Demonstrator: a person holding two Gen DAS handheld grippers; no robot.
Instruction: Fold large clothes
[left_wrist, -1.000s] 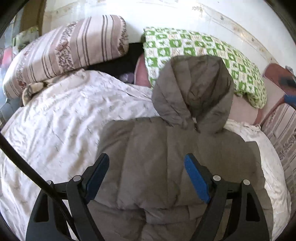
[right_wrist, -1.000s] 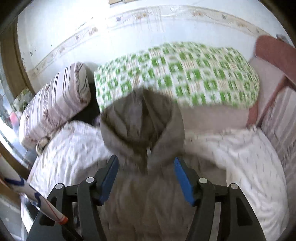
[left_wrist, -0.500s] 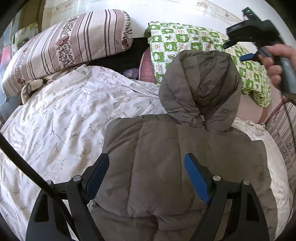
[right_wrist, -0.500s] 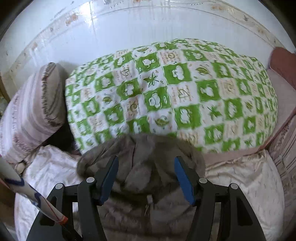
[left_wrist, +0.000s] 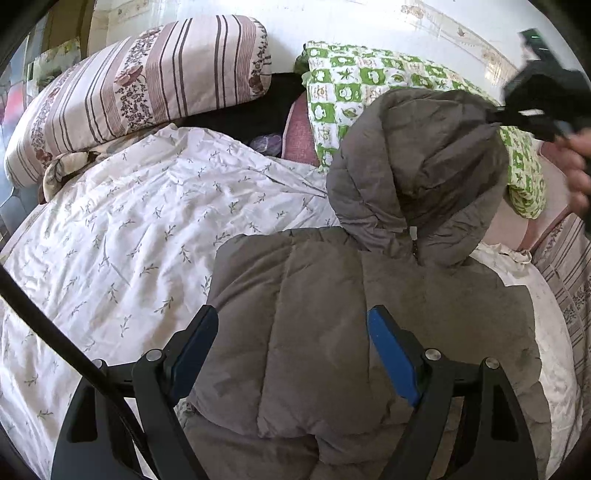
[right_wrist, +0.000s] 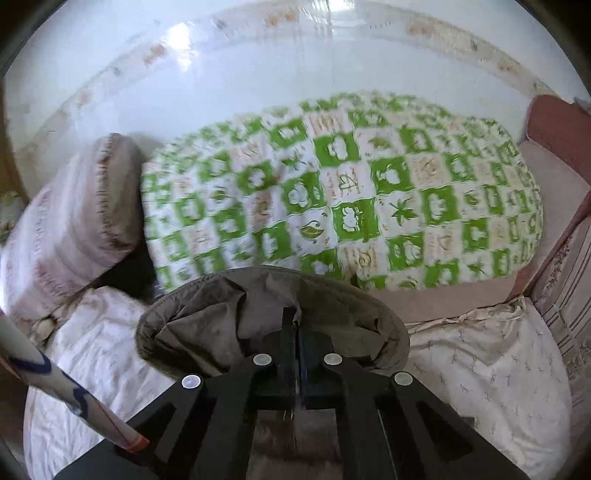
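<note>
A grey puffy hooded jacket (left_wrist: 332, 314) lies flat on the bed with its hood (left_wrist: 417, 166) toward the pillows. My left gripper (left_wrist: 291, 321) hovers open over the jacket's body, its blue pads (left_wrist: 391, 350) wide apart with nothing pinched between them. In the right wrist view my right gripper (right_wrist: 297, 325) is shut on the top edge of the hood (right_wrist: 229, 314), and the fabric bunches around the closed jaws. The left wrist view shows that right gripper (left_wrist: 517, 114) at the hood's upper right, held by a person's hand (left_wrist: 576, 166).
A striped pillow (left_wrist: 129, 85) and a green checked pillow (left_wrist: 369, 81) lean on the white wall (right_wrist: 258, 74) behind the hood. A white floral sheet (left_wrist: 129, 229) covers the bed to the jacket's left. A pink cushion (right_wrist: 554, 129) and striped cloth border the right side.
The right gripper moved forward over the jacket to the hood's top edge and shut on it. The left gripper stayed open over the jacket's body.
</note>
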